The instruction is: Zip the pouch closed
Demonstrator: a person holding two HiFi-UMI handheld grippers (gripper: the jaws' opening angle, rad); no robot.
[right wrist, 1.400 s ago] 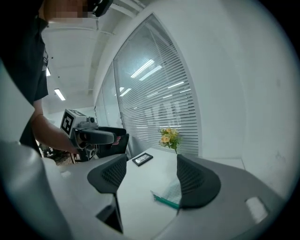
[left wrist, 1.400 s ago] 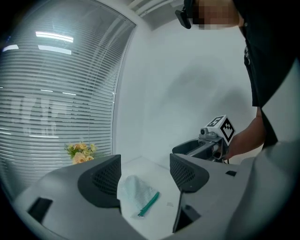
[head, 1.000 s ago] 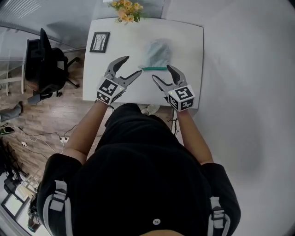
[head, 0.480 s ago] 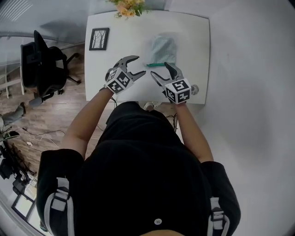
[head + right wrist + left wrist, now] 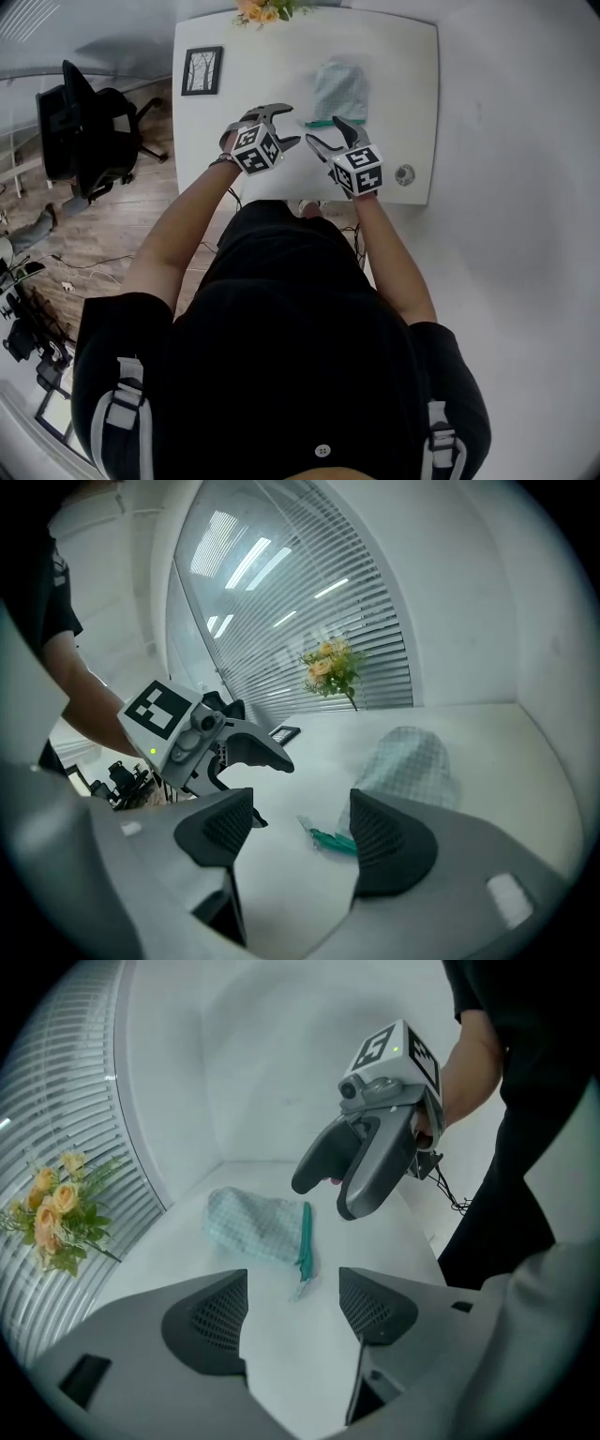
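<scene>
Head view: a soft, checked fabric pouch (image 5: 339, 89) lies flat on the smooth white table (image 5: 244, 66), just beyond both claws. Left gripper (image 5: 291, 1312) view: ribbed jaws wide apart and empty, with the pouch's teal zipper (image 5: 305, 1239) ahead between them. Right gripper (image 5: 295, 841) view: jaws equally wide, with the pouch ahead and to the right.

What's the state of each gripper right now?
Left gripper: open, holding nothing.
Right gripper: open, holding nothing.
</scene>
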